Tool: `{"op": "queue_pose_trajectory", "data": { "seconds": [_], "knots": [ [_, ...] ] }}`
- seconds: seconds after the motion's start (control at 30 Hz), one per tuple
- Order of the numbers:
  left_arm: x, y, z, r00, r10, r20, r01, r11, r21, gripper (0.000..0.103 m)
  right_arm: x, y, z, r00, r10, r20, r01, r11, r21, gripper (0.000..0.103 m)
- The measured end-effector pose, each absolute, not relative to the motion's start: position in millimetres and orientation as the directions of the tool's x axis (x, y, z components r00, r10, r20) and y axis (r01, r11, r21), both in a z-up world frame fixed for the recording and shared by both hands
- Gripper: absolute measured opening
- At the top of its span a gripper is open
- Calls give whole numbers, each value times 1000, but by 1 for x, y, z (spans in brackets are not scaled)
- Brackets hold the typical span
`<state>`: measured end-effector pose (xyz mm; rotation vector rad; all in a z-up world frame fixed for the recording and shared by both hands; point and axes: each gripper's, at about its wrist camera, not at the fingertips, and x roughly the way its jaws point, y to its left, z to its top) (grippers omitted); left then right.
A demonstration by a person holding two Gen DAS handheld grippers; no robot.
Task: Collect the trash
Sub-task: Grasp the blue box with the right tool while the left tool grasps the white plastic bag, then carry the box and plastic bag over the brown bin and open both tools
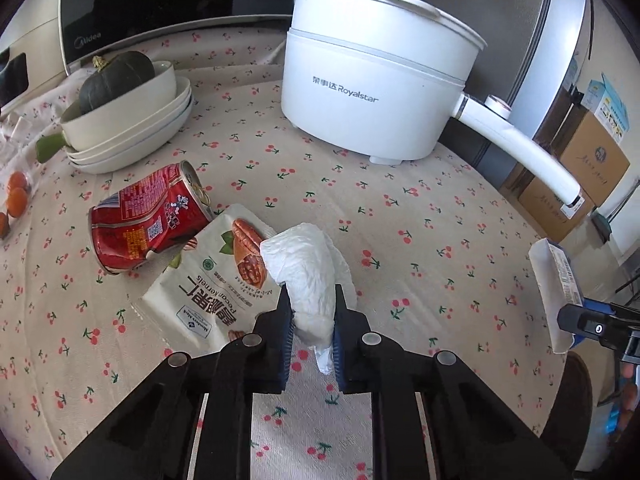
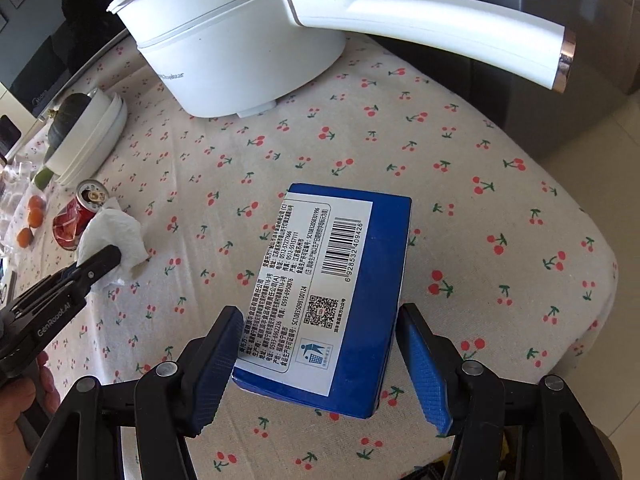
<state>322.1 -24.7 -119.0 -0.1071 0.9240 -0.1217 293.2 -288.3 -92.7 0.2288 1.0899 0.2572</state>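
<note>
My left gripper (image 1: pixel 311 300) is shut on a crumpled white tissue (image 1: pixel 308 276), held just above the cherry-print cloth; it also shows in the right wrist view (image 2: pixel 110 236). Beside it lie a crushed red can (image 1: pixel 148 218) and a white pecan snack bag (image 1: pixel 212 280). My right gripper (image 2: pixel 320 332) is shut on a blue box (image 2: pixel 332 300) with a white barcode label, pads against both its sides. The box shows at the right edge of the left wrist view (image 1: pixel 554 288).
A white Royalstar electric pot (image 1: pixel 376 76) with a long handle (image 2: pixel 440 28) stands at the back. Stacked white dishes (image 1: pixel 132 128) holding a dark green squash (image 1: pixel 116 78) sit at the left, with small oranges (image 1: pixel 17 196) nearby. The table edge curves off at the right.
</note>
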Motion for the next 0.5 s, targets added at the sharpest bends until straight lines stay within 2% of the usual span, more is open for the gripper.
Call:
{"op": "queue_pose_trajectory", "data": {
  "seconds": [0.5],
  "knots": [
    [177, -24, -40, 639, -251, -727, 195, 967, -162, 17, 186, -297, -16, 500, 271, -823, -101, 962, 255, 68]
  ]
}}
